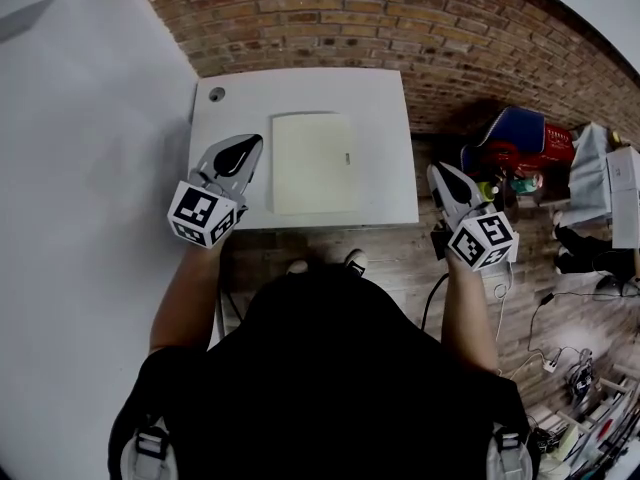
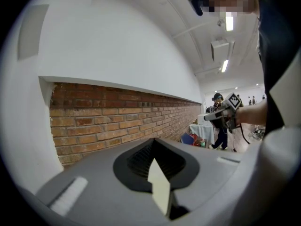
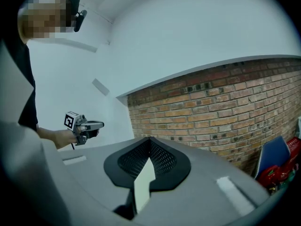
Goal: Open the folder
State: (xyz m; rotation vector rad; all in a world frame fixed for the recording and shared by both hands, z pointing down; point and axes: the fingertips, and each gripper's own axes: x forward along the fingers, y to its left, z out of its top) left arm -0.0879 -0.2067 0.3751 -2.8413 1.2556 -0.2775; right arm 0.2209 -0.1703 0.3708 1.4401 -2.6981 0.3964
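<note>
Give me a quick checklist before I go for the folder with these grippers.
1. Folder closed and flat on the table: ok.
2. Nothing lying on its cover: ok.
3. Left gripper close to the folder: ok, beside its left edge, apart from it.
4. Right gripper over the table: not ok, it is off the right edge.
5. Jaws apart to take the cover: not ok, both pairs shut and empty.
6. Which edge lifts: cannot tell.

head view is taken steeply from above the table [image 1: 230,108]; both gripper views are aimed near-level at the brick wall [image 2: 117,121], shared by all three.
</note>
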